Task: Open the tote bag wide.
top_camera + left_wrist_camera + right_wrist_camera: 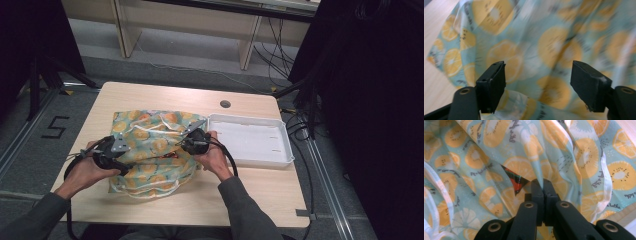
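- We wear long grey-green sleeves (pixel 247 212) on both forearms, reaching to the wrists.
- Our left hand-held gripper (pixel 537 82) has two blocky black jaws with matte, slightly scuffed pads, each set on a black arm with a round brass-ringed pivot hole.
- Our right hand-held gripper (pixel 542 186) shows the same black jaws, carried on black linkage bars with four brass-ringed pivots.
- In the high view each gripper body is black and rounded, topped with a grey three-cornered plate (pixel 120 145).
- A black cable (pixel 231 162) loops away from each gripper.
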